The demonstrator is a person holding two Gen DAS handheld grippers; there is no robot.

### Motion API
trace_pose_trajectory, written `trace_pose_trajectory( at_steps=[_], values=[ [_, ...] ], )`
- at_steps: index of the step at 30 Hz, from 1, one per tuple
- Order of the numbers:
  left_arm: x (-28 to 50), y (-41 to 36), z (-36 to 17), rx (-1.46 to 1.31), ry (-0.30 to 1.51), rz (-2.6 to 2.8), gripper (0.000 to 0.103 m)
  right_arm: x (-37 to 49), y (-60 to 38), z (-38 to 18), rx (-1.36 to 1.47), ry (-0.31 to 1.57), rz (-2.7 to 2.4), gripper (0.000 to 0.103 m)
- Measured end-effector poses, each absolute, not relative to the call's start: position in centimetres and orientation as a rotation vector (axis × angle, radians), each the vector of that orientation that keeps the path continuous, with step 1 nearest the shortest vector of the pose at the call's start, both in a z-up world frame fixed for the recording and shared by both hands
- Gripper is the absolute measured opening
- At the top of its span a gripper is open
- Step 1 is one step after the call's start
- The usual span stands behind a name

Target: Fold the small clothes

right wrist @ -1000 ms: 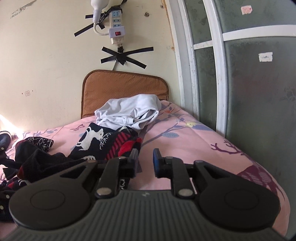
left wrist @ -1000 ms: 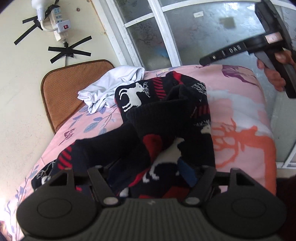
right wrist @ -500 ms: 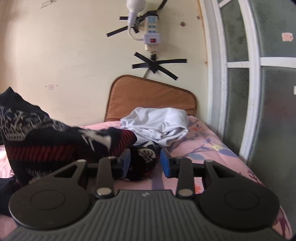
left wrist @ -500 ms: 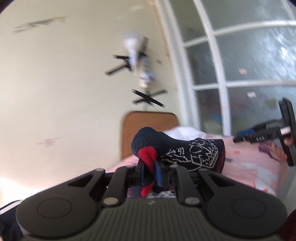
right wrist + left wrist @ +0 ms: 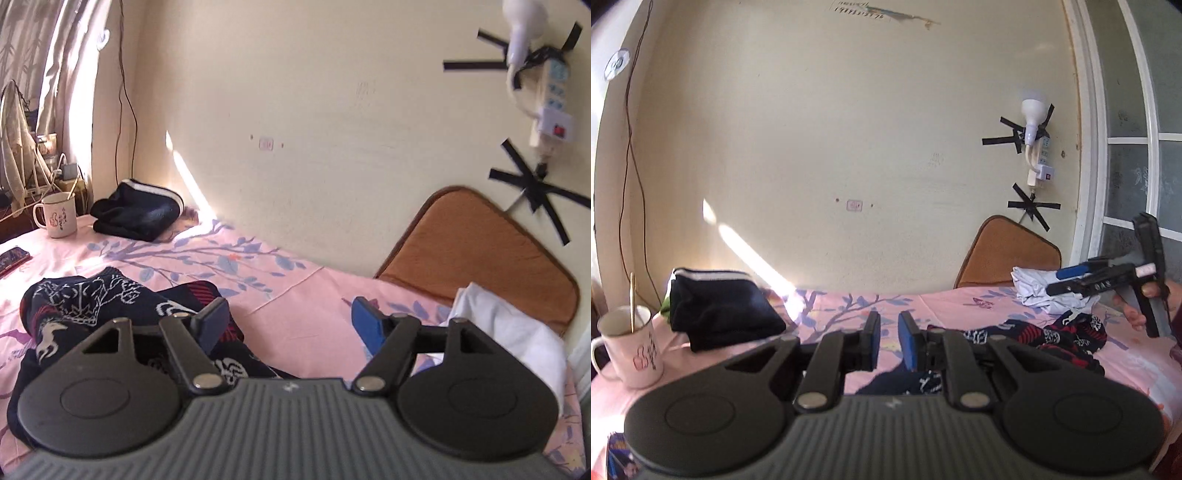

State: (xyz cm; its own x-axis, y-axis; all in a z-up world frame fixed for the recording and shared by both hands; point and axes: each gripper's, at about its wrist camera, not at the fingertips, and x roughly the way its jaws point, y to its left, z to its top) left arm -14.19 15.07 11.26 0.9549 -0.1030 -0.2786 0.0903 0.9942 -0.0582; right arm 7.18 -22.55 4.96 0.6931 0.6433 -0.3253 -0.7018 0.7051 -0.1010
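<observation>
Both grippers are hanging over the pink floral bedsheet (image 5: 288, 291) with nothing in them. Right gripper (image 5: 290, 319) is sitting spread wide; left gripper (image 5: 887, 339) has its pads only slightly apart, a thin gap showing sheet between them, so not pinching anything.

The patterned knit sweater (image 5: 85, 306), dark with red stripes and white deer, is lying crumpled on the sheet, at about 9 o'clock from the right gripper and touching nothing else. From the left camera it's sprawling at 3 o'clock (image 5: 1067, 336), just below the white garment (image 5: 1039, 291) bunched against the brown cushion (image 5: 476, 251).

Pretty sure that knit is going to be soft, floppy and a bit bulky, no risk of breaking, just prone to sagging. I'd be grabbing it at a hem or cuff edge, one corner per gripper.

Folded dark garment (image 5: 136, 214) is sitting at 10 o'clock. Only container around is the white mug (image 5: 57, 218), with a stick-like thing standing in it.
</observation>
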Motion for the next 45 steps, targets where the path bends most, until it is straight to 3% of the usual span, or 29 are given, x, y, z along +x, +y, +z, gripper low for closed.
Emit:
trace_pose_trajectory(
  at_steps=[3,5,7,8,9,10,11,12,17,21,23,25,27,29,31,33,34,35,37,38,39,41,45],
  values=[
    [-13.9,15.9,9.1,-0.050,0.346,-0.065,0.032,10.9,-19.7,5.1,-0.196,0.411,0.772,0.075],
    [-12.9,17.0,7.8,-0.115,0.396,-0.056,0.053,12.8,-18.4,4.6,-0.146,0.509,0.837,0.075],
    [-12.0,18.5,6.6,-0.219,0.450,-0.086,0.057,13.6,-17.6,3.6,-0.081,0.598,0.885,0.075],
    [-11.7,19.2,6.0,-0.278,0.470,-0.108,0.066,14.1,-17.3,3.1,-0.037,0.659,0.908,0.075],
    [-11.5,19.9,5.4,-0.338,0.482,-0.131,0.072,14.2,-17.1,2.5,0.003,0.720,0.946,0.068],
    [-11.2,20.3,5.0,-0.380,0.488,-0.156,0.082,14.0,-17.0,2.0,0.021,0.769,0.998,0.038],
    [-11.0,20.5,4.7,-0.403,0.493,-0.180,0.084,13.4,-16.7,1.7,0.003,0.809,1.055,0.021],
    [-10.7,20.4,4.5,-0.407,0.502,-0.199,0.084,12.3,-16.6,1.4,-0.031,0.835,1.086,0.016],
    [-10.2,18.9,4.1,-0.331,0.518,-0.278,0.088,4.3,-18.9,0.1,-0.283,0.799,1.165,0.016],
    [-8.8,17.9,3.4,-0.307,0.567,-0.302,0.090,2.8,-20.9,0.9,-0.245,0.755,1.120,0.017],
    [-8.5,17.7,3.3,-0.308,0.576,-0.315,0.090,2.7,-21.0,1.6,-0.260,0.723,1.113,0.023],
    [-8.4,17.5,3.3,-0.297,0.580,-0.322,0.090,3.1,-20.7,2.9,-0.276,0.673,1.098,0.043],
    [-8.7,17.6,3.2,-0.292,0.582,-0.324,0.090,4.1,-19.9,4.0,-0.300,0.631,1.078,0.048],
    [-9.0,17.8,3.1,-0.300,0.585,-0.326,0.091,5.3,-18.2,4.6,-0.360,0.606,1.062,0.062],
    [-9.4,17.8,2.9,-0.306,0.590,-0.327,0.091,6.6,-16.6,4.3,-0.458,0.604,1.043,0.099],
    [-9.7,17.7,2.6,-0.307,0.593,-0.325,0.089,8.1,-15.4,2.9,-0.583,0.634,1.017,0.101],
    [-9.8,17.5,2.5,-0.306,0.596,-0.323,0.079,9.1,-15.4,2.2,-0.617,0.691,1.007,0.101],
    [-9.8,17.3,2.3,-0.301,0.604,-0.325,0.057,10.1,-15.3,1.4,-0.616,0.778,1.001,0.099],
    [-9.8,16.7,2.1,-0.276,0.617,-0.323,0.033,11.0,-15.8,0.5,-0.527,0.904,1.002,0.072],
    [-9.9,16.4,2.2,-0.253,0.607,-0.307,0.028,10.2,-16.3,0.9,-0.501,0.869,0.977,0.061],
    [-10.0,16.1,2.5,-0.226,0.593,-0.293,0.024,9.1,-16.7,1.5,-0.528,0.793,0.945,0.036],
    [-10.1,15.8,3.5,-0.196,0.561,-0.276,0.016,6.6,-18.1,3.1,-0.497,0.671,0.898,0.033],
    [-10.2,15.9,7.3,-0.193,0.429,-0.260,0.011,1.5,-20.5,6.5,-0.451,0.428,0.762,0.032]
  ],
)
